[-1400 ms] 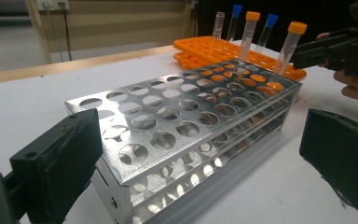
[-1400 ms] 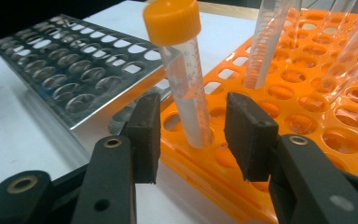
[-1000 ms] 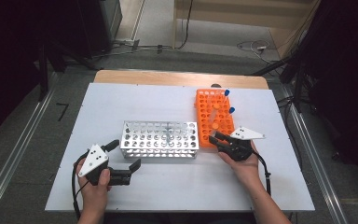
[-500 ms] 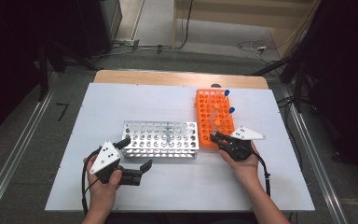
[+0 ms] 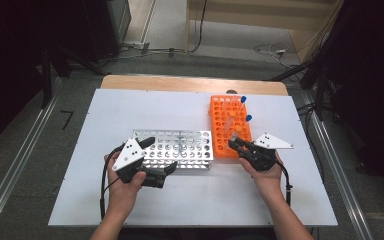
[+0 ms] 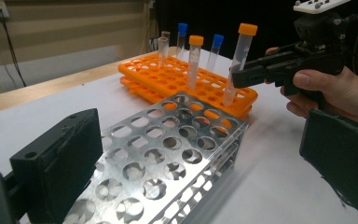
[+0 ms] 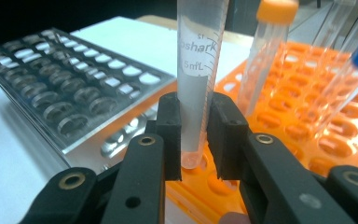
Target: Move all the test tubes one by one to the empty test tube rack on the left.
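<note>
The right hand-held gripper (image 7: 193, 135) is clamped on the lower part of a clear orange-capped tube (image 7: 199, 79), which stands upright with its tip in a hole at the near end of the orange rack (image 5: 223, 125) toward the counter's right side. The left hand-held gripper (image 5: 161, 159) hangs open beside the near left end of the metal rack (image 5: 177, 147).

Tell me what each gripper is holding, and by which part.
The right gripper clamps an orange-capped tube near its bottom end, over the orange rack. The left gripper holds nothing.
</note>
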Demonstrator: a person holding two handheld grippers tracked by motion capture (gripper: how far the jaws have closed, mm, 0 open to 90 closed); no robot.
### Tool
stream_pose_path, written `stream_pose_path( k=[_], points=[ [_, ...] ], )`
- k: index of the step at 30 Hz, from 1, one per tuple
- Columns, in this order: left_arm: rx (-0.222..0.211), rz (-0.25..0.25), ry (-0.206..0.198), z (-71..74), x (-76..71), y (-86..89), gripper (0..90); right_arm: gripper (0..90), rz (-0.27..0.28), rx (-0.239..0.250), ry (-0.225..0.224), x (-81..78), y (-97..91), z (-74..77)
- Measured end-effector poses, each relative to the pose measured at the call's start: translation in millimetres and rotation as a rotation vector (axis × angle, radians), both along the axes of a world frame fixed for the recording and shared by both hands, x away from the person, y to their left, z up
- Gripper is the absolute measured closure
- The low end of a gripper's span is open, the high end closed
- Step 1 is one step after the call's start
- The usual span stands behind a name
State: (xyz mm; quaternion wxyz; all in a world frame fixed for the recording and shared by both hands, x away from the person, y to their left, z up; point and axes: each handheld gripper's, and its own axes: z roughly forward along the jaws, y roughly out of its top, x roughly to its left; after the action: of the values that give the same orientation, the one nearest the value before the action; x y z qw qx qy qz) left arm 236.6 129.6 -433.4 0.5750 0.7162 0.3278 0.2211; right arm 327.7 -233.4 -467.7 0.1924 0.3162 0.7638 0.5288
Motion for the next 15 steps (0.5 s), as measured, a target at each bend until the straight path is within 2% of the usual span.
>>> stream_pose_path(
  k=[5, 9, 11, 12, 15],
  points=[
    [-0.012, -0.029, -0.002, 6.9, 9.9, -11.6, 0.0, 73.5, 0.016, 0.016, -0.015, -5.6, 1.1, 13.6],
    [0.0, -0.092, -0.013, 8.8, 13.5, -21.2, 0.0, 73.4, 0.041, 0.029, -0.022, -12.9, 4.1, 24.6],
    [0.001, -0.103, -0.016, 8.7, 13.5, -23.2, 0.0, 73.4, 0.055, 0.03, -0.017, -18.2, 6.8, 29.8],
    [0.003, -0.134, -0.006, 7.8, 14.5, -26.7, 0.0, 73.4, 0.061, 0.026, -0.018, -20.7, 8.3, 32.0],
    [0.0, -0.138, 0.017, 7.0, 15.3, -29.5, 0.0, 73.4, 0.084, 0.022, -0.011, -26.8, 11.8, 36.0]
  ],
)
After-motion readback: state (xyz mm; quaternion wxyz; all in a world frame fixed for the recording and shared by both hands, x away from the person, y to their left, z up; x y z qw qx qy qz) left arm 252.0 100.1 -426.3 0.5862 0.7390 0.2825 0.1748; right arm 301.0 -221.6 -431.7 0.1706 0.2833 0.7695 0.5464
